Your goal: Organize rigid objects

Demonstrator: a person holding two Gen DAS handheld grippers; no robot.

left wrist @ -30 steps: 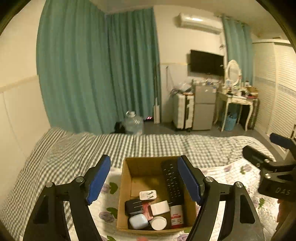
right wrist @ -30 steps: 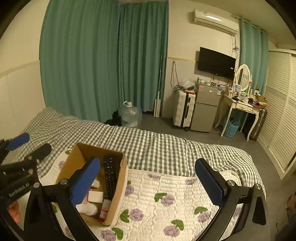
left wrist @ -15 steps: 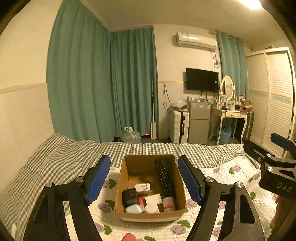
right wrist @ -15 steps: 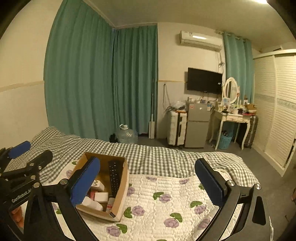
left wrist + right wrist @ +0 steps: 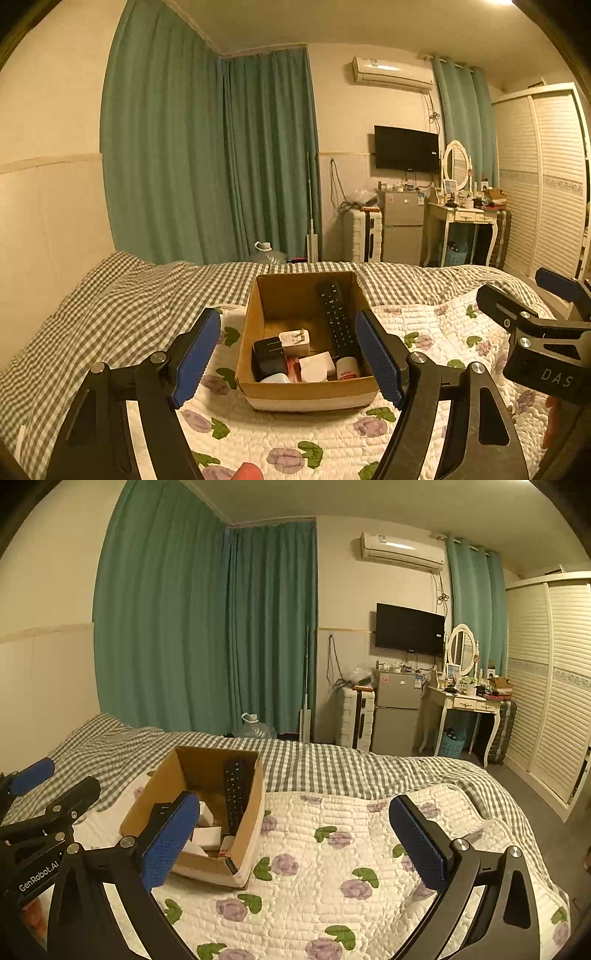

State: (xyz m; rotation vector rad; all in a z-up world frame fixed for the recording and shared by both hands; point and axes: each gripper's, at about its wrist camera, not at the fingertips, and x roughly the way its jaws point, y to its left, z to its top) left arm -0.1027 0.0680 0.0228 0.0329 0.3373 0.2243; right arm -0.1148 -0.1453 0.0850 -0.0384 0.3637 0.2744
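1. Box position: one open cardboard box (image 5: 308, 387) stood on the floral quilt (image 5: 424, 417) of the bed, at lower centre of the left wrist frame and at lower left of the right wrist frame.
2. Contents counted in the left wrist view: one black remote control (image 5: 334, 317) leaning against the box's right wall; one white plug adapter (image 5: 294, 338); one black plug adapter (image 5: 269, 356); one white block (image 5: 317, 366); one small white bottle with red label (image 5: 347, 367); one pale blue item (image 5: 276, 377), only partly visible. Further items beneath could not be ruled out.
3. Tongs: the left tongs (image 5: 288, 356) were spread wide, holding nothing, and framed the box without touching it. The right tongs (image 5: 295, 843) were likewise spread and empty, over bare quilt beside the box.
4. Handling, as judged: all items appeared rigid and light. The remote was long and smooth, best taken across its narrow width near mid-length. The adapters had flat opposing faces suited to a squeeze; their prongs should be avoided. The round bottle might roll or slip.
5. The box walls appeared thin and likely to flex if pushed.
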